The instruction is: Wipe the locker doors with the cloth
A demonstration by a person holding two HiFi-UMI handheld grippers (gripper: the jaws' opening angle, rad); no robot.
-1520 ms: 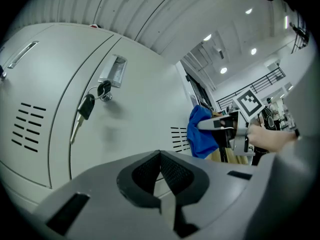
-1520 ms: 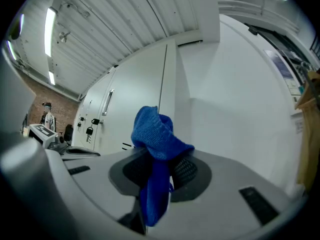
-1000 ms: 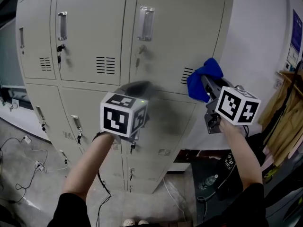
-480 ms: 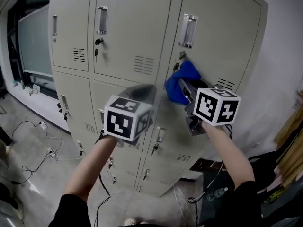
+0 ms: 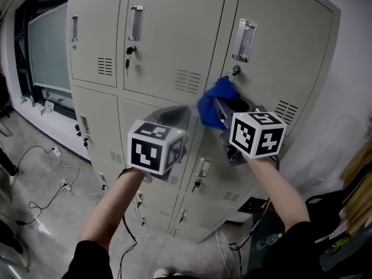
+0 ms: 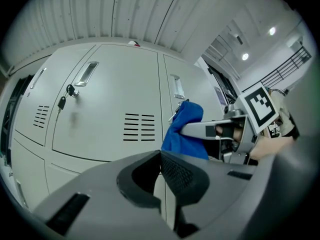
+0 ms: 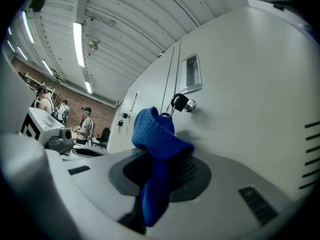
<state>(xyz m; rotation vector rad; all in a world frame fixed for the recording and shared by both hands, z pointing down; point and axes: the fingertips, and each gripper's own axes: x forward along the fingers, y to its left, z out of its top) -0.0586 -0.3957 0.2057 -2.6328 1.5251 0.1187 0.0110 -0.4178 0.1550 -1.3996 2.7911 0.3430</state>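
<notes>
The beige lockers point(image 5: 174, 45) fill the head view. My right gripper point(image 5: 216, 104) is shut on a blue cloth point(image 5: 214, 100) and holds it against the upper right locker door point(image 5: 279, 57), just below the lock point(image 5: 236, 70) and left of the vent slots point(image 5: 286, 110). In the right gripper view the cloth point(image 7: 156, 134) bunches over the jaws of the right gripper point(image 7: 160, 170), close to the keyed lock point(image 7: 182, 103). My left gripper point(image 5: 173, 114) hovers shut and empty near the middle door. The left gripper view shows its jaws point(image 6: 161, 154) closed, the cloth point(image 6: 182, 129) to their right.
Recessed handles point(image 5: 244, 32) and keys hang on each door. Cables point(image 5: 55, 182) lie on the concrete floor at the left. A window point(image 5: 43, 48) is left of the lockers and a white wall point(image 5: 343, 97) on the right. People point(image 7: 85, 124) stand far off.
The right gripper has carried the cloth leftward across the upper right door, from the vent slots to under the lock. The left gripper has stayed near the middle door.
</notes>
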